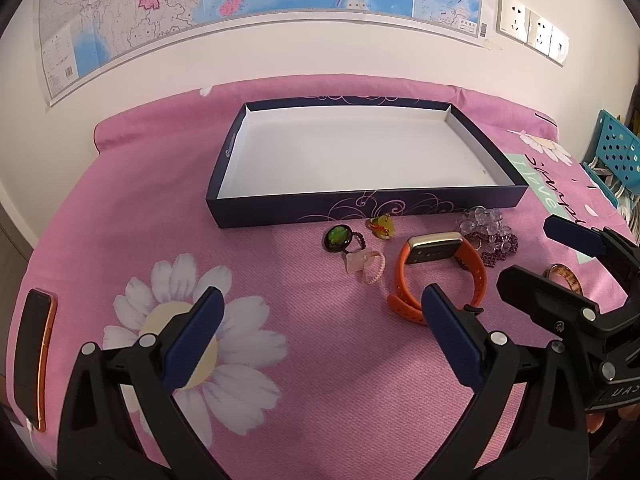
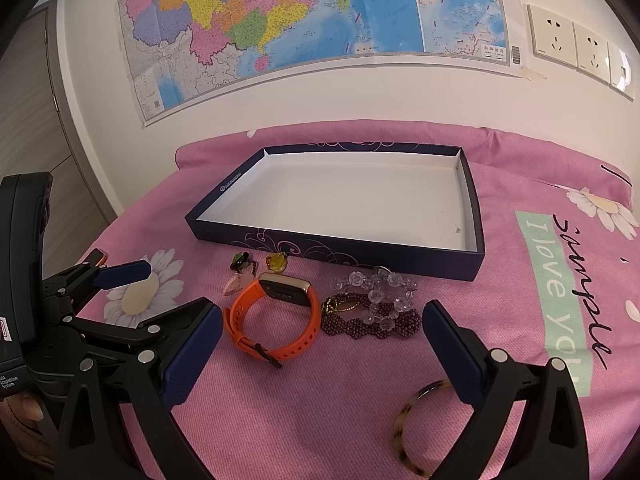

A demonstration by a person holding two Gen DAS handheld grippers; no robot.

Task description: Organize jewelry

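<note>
In the lower part of the left wrist view we see our left claw [image 1: 320, 316] spread wide with nothing between its blue pads, hovering over the pink daisy-print bed cover [image 1: 304, 392]. At the left edge of that frame lies a dark phone with an orange rim [image 1: 34, 358]. Our right claw [image 2: 322, 334] also stands wide open and holds nothing; in the right wrist view a mottled brown tortoiseshell bangle [image 2: 404, 436] lies on the cover at the lower right, just beside the right finger.

Further up, near the middle of both frames, an orange silicone-strap smartwatch with a gold case [image 2: 276, 320] rests on its side. Right of it a dark purple beaded bracelet [image 2: 372, 326] touches a clear crystal bead bracelet [image 2: 380, 292] that partly overlaps it. Left of the watch we find a pale pink ring [image 1: 366, 266], a green oval stone ring in a dark setting [image 1: 338, 238] and a small yellow-amber trinket [image 1: 382, 226], all near one another.

Beyond them, in the centre of each frame, sits a shallow navy cardboard box lid with a white inside [image 1: 280, 210]; all the jewelry lies outside it, along its near wall. At the top, a coloured wall map [image 2: 280, 20] hangs with white wall sockets [image 2: 572, 44] at the upper right.
</note>
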